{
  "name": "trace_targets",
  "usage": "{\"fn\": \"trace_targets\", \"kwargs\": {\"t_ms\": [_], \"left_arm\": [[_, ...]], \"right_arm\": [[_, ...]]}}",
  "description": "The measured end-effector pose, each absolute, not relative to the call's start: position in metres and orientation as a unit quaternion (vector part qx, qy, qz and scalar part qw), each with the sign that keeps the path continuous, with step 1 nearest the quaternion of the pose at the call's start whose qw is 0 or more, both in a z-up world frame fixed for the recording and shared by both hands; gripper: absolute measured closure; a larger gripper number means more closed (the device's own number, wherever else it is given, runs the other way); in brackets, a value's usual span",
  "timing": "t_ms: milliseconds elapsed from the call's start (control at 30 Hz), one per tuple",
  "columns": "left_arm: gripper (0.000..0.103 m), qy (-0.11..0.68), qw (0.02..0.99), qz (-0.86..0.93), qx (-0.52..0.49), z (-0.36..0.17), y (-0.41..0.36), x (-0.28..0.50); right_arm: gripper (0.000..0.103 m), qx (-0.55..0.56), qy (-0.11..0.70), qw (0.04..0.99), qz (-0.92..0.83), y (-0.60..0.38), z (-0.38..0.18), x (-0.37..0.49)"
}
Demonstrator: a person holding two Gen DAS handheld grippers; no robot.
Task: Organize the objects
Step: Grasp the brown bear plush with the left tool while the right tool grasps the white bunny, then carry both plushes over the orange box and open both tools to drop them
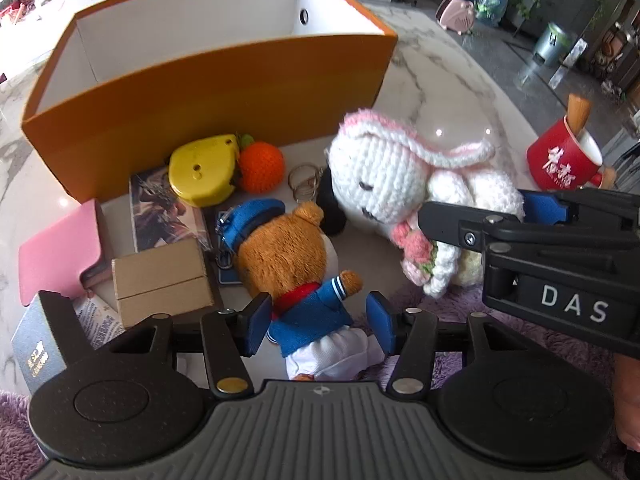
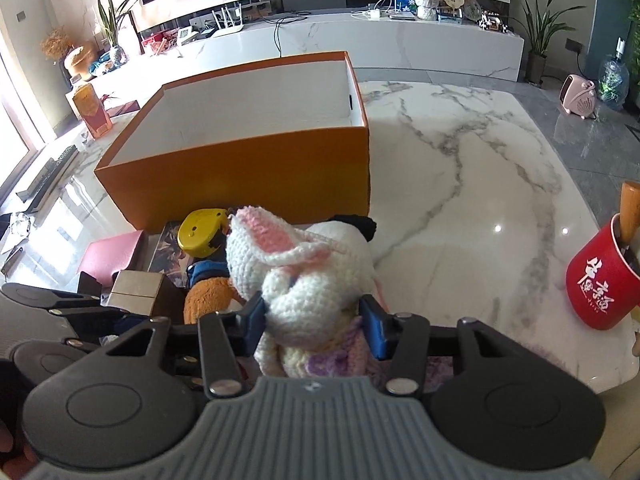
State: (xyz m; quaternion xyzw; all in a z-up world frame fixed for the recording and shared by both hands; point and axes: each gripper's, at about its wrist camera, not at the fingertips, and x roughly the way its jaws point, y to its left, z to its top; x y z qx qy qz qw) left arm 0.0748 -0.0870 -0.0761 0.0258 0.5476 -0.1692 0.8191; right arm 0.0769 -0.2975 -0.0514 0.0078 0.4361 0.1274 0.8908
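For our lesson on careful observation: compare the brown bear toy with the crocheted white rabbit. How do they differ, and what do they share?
The bear is brown plush in a blue sailor outfit and cap; the rabbit is white crochet with pink-lined ears. The bear looks smaller than the rabbit. The left gripper brackets the bear with gaps either side; the right gripper presses the rabbit's body. Both are soft toys in front of the orange box.

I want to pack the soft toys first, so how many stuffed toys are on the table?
2. The white crocheted rabbit sits between the right tongs; the brown plush bear in a blue sailor suit lies between the left tongs. Others may be hidden behind them.
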Motion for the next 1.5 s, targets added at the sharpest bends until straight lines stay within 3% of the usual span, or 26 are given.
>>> {"fn": "trace_targets", "kwargs": {"t_ms": [267,400,600,1067,1500], "left_arm": [[0.044,0.580,0.801,-0.145,0.023,-0.097,-0.085,0.081],[0.054,0.580,0.801,-0.143,0.030,-0.098,-0.085,0.080],[0.059,0.562,0.816,-0.138,0.014,-0.090,-0.071,0.070],[0.060,0.464,0.872,-0.153,-0.023,-0.006,-0.036,0.057],[0.060,0.371,0.922,-0.107,-0.003,0.055,-0.042,0.143]], "right_arm": [[0.044,0.011,0.449,0.883,0.135,-0.294,-0.062,0.083],[0.048,0.013,0.448,0.884,0.136,-0.294,-0.065,0.081],[0.054,0.022,0.438,0.889,0.133,-0.297,-0.059,0.075],[0.055,0.036,0.377,0.911,0.164,-0.287,-0.003,0.064],[0.055,0.066,0.296,0.939,0.161,-0.269,0.067,0.143]]}}
